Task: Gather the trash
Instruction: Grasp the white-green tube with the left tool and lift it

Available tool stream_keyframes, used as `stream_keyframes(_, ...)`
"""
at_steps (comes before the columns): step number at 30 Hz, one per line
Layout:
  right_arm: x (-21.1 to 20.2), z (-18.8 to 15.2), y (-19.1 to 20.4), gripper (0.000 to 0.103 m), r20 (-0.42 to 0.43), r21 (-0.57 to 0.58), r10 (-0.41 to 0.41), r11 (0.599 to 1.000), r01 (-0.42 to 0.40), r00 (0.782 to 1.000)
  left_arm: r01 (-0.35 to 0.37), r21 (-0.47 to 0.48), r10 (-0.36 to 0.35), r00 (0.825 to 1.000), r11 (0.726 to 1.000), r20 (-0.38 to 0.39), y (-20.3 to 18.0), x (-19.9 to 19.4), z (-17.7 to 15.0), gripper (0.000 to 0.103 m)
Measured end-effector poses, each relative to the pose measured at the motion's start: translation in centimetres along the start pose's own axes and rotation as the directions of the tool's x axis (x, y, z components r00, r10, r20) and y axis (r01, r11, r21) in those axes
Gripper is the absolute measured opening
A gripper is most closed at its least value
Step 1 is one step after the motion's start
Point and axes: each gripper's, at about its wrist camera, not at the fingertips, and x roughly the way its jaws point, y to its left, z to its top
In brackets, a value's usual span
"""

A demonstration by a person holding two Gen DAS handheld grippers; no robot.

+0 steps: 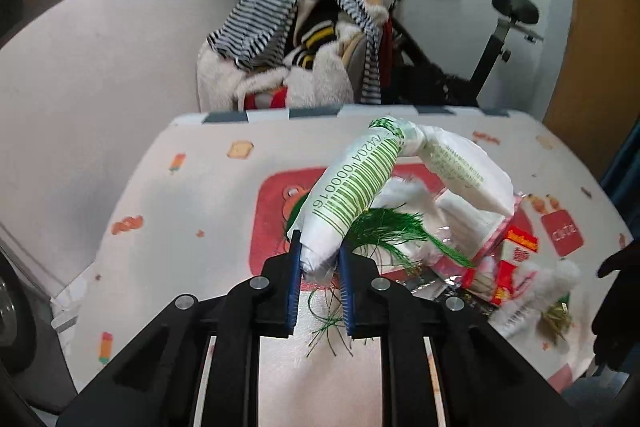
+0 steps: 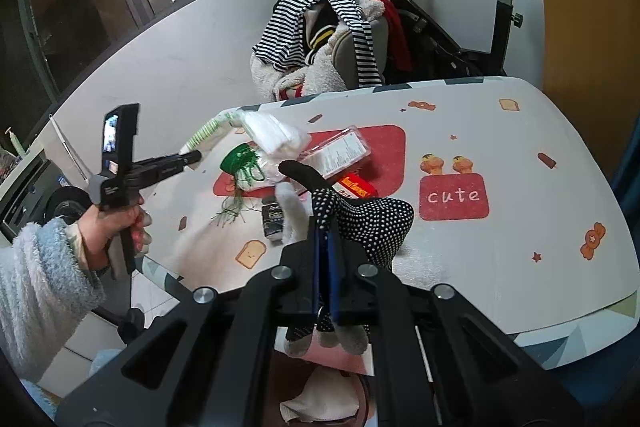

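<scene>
My left gripper pinches the white bag's twisted end, its length running away toward the heap, while my right gripper clamps a dotted glove.

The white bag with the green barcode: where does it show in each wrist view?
Left wrist: white bag at centre, its end clamped in the left gripper.
Right wrist: left of centre, at that gripper's tip.
Shared landmark: green tassel beside it.
</scene>
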Motion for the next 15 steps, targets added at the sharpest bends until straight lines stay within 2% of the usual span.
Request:
stream_keyframes(7,-1.7,-0.2,1.7,0.008,0.018,-0.015,0.016,1.000,-0.016,1.000,0.056,0.019,-0.057,0.997,0.998,0.058,-0.2,-6.5,-1.3,0.016)
stream_keyframes(15,-3.7,-0.8,3.4,0.008,0.042,-0.045,0.041,0.998,-0.040,0.998,0.134,0.050,-0.138,0.987,0.990,0.080,-1.4,-13.6,-6.6,0.016)
